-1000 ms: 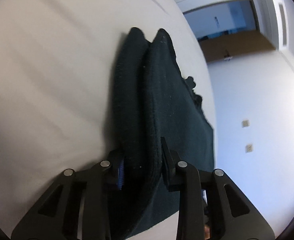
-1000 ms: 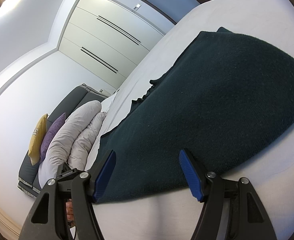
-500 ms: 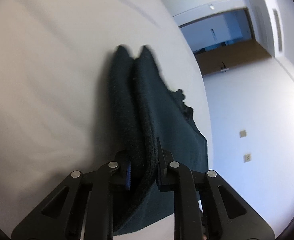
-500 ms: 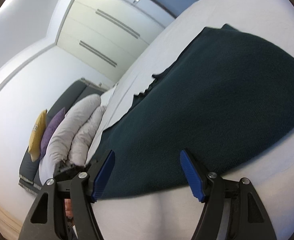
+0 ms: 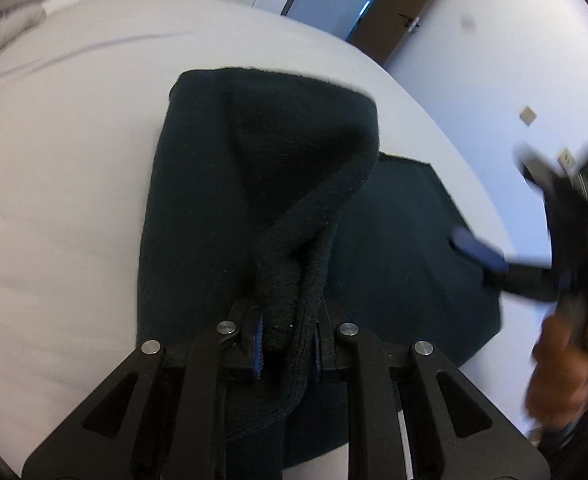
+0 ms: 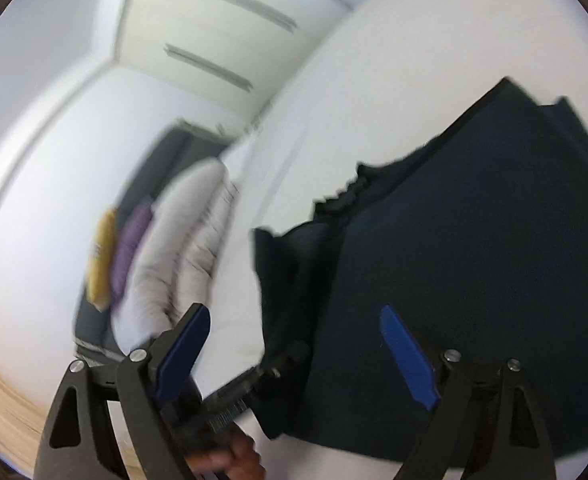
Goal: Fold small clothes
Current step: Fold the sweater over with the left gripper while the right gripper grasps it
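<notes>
White walls [image 6: 45,128], cream wardrobe [image 6: 229,28], wood floor [image 6: 1,412], brown door [image 5: 406,8].

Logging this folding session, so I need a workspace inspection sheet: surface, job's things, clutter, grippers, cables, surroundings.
Surface: white bed sheet, lightly creased.
Job's things: dark knit garment, one edge lifted and bunched, the rest flat on the sheet.
Clutter: nothing seen.
Grippers: left gripper shut on the garment's bunched edge; right gripper opening, nothing between its pads, above the garment.
Cables: nothing seen.
Surroundings: white wardrobe, grey pillows, yellow cushion, purple cushion, door.
</notes>
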Action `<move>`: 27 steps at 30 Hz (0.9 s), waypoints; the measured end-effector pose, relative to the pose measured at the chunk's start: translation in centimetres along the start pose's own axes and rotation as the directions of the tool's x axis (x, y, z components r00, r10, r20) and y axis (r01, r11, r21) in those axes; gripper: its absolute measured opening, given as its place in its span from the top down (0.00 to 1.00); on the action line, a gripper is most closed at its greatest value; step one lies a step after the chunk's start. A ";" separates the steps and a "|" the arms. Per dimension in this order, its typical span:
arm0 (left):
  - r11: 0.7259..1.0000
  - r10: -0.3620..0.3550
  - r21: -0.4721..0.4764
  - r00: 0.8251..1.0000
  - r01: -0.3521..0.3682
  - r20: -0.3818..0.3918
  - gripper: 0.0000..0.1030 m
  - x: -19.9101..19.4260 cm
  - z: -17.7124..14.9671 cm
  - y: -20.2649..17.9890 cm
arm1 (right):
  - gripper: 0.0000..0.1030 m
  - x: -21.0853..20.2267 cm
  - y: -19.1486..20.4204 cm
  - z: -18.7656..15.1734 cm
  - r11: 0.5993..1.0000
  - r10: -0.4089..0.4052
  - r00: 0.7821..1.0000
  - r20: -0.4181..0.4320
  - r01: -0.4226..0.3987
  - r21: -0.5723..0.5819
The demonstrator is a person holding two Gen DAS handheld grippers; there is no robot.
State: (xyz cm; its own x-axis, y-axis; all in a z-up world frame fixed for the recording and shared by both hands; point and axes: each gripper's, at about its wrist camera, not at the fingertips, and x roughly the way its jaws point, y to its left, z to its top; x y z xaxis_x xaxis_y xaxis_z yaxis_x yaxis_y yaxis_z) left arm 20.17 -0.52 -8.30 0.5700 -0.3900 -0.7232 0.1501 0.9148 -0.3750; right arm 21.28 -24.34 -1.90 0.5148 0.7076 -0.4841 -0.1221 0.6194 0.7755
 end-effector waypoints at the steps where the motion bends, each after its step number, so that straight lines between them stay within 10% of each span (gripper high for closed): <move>1: 1.000 0.016 0.023 1.000 -0.017 0.020 0.85 -0.2 -0.3 -0.3 | 0.12 1.1 0.2 0.5 1.000 -0.005 0.999 -0.032 0.005 -0.008; 13: 0.982 0.117 0.139 0.991 -0.126 0.069 0.84 -0.8 -1.9 -2.1 | 0.16 10.7 2.4 1.1 1.000 0.014 0.978 -0.208 -0.010 0.022; 20: 0.968 0.160 0.181 0.984 -0.172 0.080 0.82 -0.1 -2.1 -3.3 | 0.71 13.5 3.1 1.4 0.995 -0.097 0.955 -0.280 0.085 -0.056; 23: 0.963 0.154 0.213 0.985 -0.166 0.074 0.69 0.1 -2.0 -4.4 | 0.86 12.5 3.0 1.5 0.990 -0.132 0.961 -0.242 0.113 -0.089; 25: 0.967 0.108 0.224 0.991 -0.123 0.079 0.27 0.0 -1.6 -5.4 | 0.86 11.7 2.5 1.8 0.987 -0.146 0.964 -0.222 0.127 -0.097; 27: 0.972 0.042 0.225 0.994 -0.064 0.102 0.20 -1.3 -1.8 -6.2 | 0.86 10.4 1.8 2.3 0.987 -0.146 0.969 -0.201 0.128 -0.101</move>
State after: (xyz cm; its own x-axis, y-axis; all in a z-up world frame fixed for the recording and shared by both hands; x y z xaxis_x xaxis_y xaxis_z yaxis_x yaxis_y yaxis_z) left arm 16.99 -5.88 -6.08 0.6554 -0.3389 -0.6750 0.2915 0.9379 -0.1878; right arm 28.33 -16.65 -4.63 0.3460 0.6634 -0.6634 -0.1401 0.7357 0.6627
